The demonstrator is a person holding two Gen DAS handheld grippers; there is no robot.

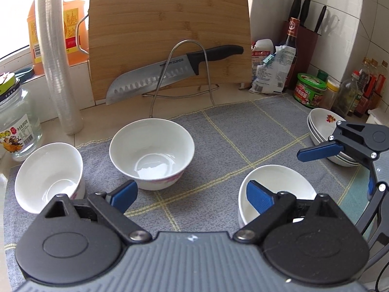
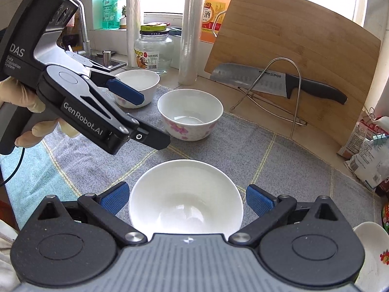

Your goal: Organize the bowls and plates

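Observation:
Three white bowls stand apart on a grey checked cloth [image 1: 243,131]. The middle bowl [image 1: 152,153] has pink flowers and also shows in the right wrist view [image 2: 190,114]. The left bowl [image 1: 48,176] also shows far left in the right wrist view [image 2: 143,82]. The near bowl [image 1: 289,182] sits low between my right gripper's open fingers in the right wrist view [image 2: 186,198]. My left gripper [image 1: 192,196] is open and empty above the cloth. My right gripper [image 2: 186,200] is open around the near bowl, not touching it. A stack of shallow plates [image 1: 323,129] sits at the right.
A bamboo cutting board [image 1: 170,36] leans at the back with a large knife [image 1: 170,70] on a wire stand. A glass jar [image 1: 14,124], a roll of film [image 1: 58,60], bottles, a knife block [image 1: 304,36] and packets line the counter edges.

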